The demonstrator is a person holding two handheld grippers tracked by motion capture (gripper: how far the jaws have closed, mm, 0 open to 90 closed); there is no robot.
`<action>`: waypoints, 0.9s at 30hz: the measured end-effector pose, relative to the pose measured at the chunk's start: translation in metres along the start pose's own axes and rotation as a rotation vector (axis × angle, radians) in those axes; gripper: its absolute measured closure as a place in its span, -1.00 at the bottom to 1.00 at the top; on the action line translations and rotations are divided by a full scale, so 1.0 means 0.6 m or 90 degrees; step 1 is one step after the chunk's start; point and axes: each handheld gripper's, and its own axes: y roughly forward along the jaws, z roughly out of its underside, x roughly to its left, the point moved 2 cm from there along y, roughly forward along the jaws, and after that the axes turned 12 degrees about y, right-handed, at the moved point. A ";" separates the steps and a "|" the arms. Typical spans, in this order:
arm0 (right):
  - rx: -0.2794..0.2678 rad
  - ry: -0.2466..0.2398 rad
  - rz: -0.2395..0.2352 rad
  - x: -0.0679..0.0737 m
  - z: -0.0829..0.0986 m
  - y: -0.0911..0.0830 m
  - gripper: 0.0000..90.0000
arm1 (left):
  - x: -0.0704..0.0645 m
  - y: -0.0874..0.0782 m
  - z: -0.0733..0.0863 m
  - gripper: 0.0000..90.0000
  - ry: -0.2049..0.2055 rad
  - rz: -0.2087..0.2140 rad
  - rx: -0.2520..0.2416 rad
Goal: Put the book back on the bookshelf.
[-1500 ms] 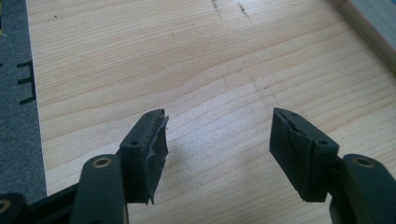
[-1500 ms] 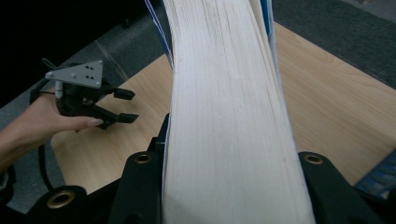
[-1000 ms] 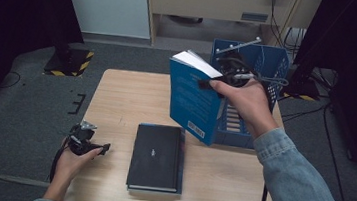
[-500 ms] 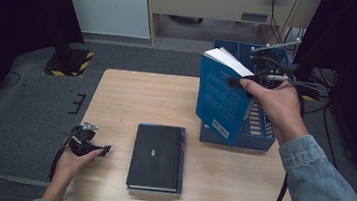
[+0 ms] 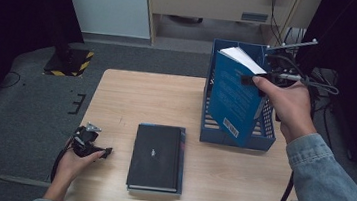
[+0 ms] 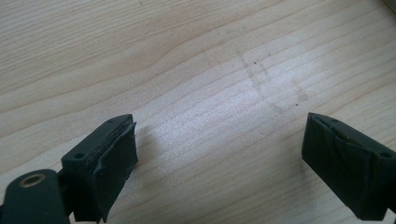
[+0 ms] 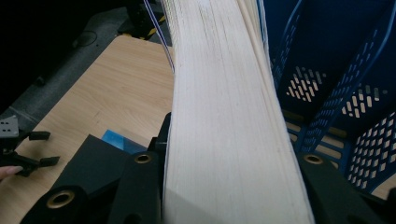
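— So, where is the blue book (image 5: pixel 232 98)?

— Up in the air. My right gripper (image 5: pixel 251 80) squeezes it tight, and it hangs tilted over the blue basket (image 5: pixel 235 136) near the right edge of the table (image 5: pixel 127 95). From the high view you see its blue cover and the white pages on top.

— What does the right gripper view add?

— It looks right along the page edges (image 7: pixel 224 121). They sit between my two black jaws, pressed on both sides. Next to them you see the basket wall (image 7: pixel 345 93) with its little slots.

— And your left gripper (image 5: pixel 92 147)?

— It rests at the front left corner of the table. The left gripper view shows its jaws wide apart with nothing between them, just bare wood (image 6: pixel 201 84). The high view is too small to show that.

— Anything else on the table?

— A black book (image 5: pixel 156 156) lies flat near the front edge, between my left gripper and the basket. The right gripper view catches one corner of it (image 7: pixel 100 161).
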 end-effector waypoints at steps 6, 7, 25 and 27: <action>-0.006 0.019 0.006 -0.009 -0.012 0.011 0.33 | 0.005 0.000 0.000 -0.81 -0.009 0.004 -0.015; -0.006 0.019 0.006 -0.009 -0.012 0.011 0.33 | 0.005 0.000 0.000 -0.81 -0.009 0.004 -0.015; -0.013 0.075 0.026 -0.029 -0.023 0.052 0.32 | 0.005 0.001 0.001 -0.81 -0.006 -0.002 -0.006; -0.019 0.076 0.028 -0.027 -0.025 0.053 0.32 | 0.005 0.001 0.001 -0.81 -0.005 -0.001 -0.007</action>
